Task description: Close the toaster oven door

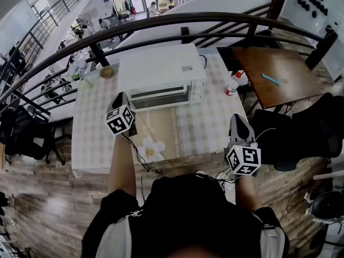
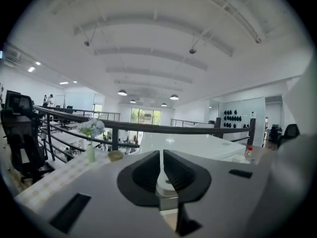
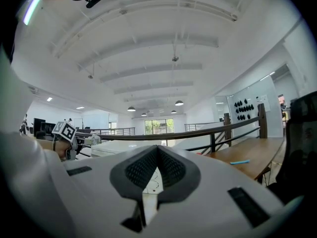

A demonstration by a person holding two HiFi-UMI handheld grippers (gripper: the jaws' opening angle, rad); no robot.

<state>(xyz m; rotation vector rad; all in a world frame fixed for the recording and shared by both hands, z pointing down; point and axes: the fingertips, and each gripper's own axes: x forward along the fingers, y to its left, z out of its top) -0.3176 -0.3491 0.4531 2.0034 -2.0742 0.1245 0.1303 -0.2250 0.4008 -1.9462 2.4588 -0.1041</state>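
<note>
Oven door (image 1: pixel 160 98) shut; L tongs (image 2: pixel 162 153) closed.

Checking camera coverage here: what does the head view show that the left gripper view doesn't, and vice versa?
Head view only: the right gripper and the person's arms. Left gripper view only: the jaws of the left gripper, all but closed with nothing between them, and the ceiling lamps. Both: the toaster oven, the railing and the flower vase.

Curved dark railing (image 1: pixel 161 19); wooden table (image 1: pixel 279 71) right; plank floor (image 1: pixel 48 198).
</note>
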